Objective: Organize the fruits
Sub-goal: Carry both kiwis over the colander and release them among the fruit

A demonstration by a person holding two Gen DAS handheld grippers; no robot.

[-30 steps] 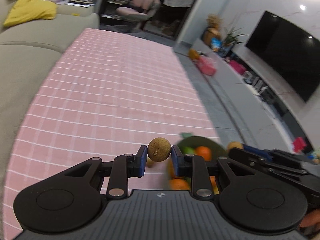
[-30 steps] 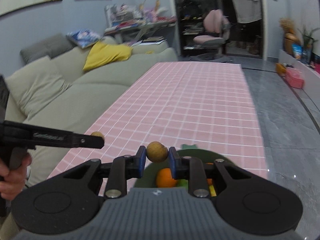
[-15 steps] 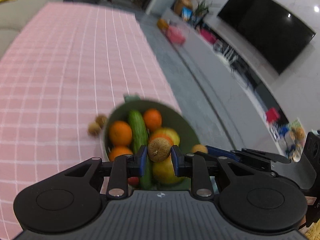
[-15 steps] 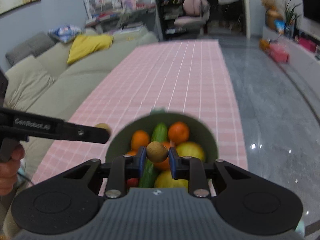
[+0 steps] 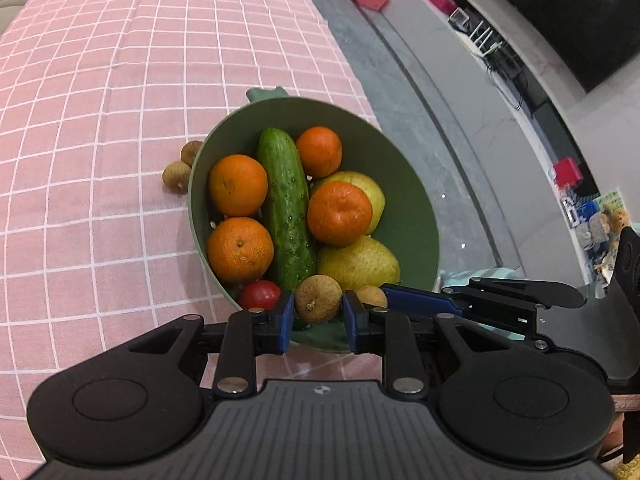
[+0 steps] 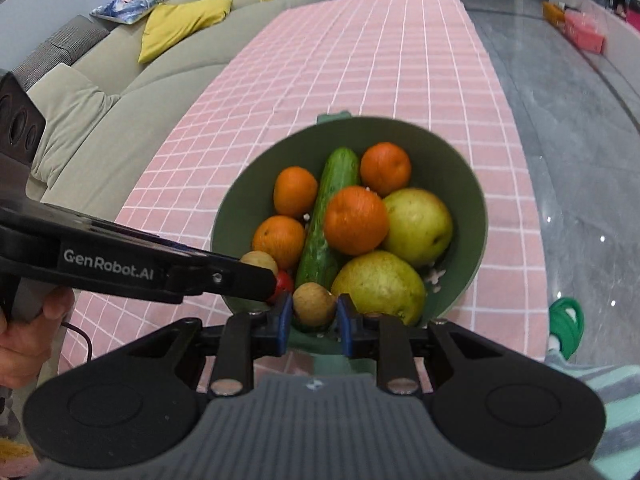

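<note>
A green bowl (image 5: 400,184) on the pink checked cloth holds several oranges, a cucumber (image 5: 286,208), two yellow pears and a cherry tomato (image 5: 260,294). Over its near rim my left gripper (image 5: 319,313) is shut on a brown longan (image 5: 319,298). Right beside it, my right gripper (image 6: 314,314) is shut on a second longan (image 6: 314,302) above the same rim of the bowl (image 6: 460,168). Each view shows the other gripper from the side: the right gripper (image 5: 384,295) and the left gripper (image 6: 268,280), tips almost touching.
Two more longans (image 5: 182,166) lie on the cloth against the bowl's left side. A beige sofa (image 6: 100,120) runs along the table's left; grey floor (image 5: 420,92) drops off just right of the bowl. A hand (image 6: 24,340) grips the left tool's handle.
Both grippers tipped downward and sank toward the bowl, each keeping its longan. The bowl, earlier half hidden behind the fingers, now fills the middle of both views.
</note>
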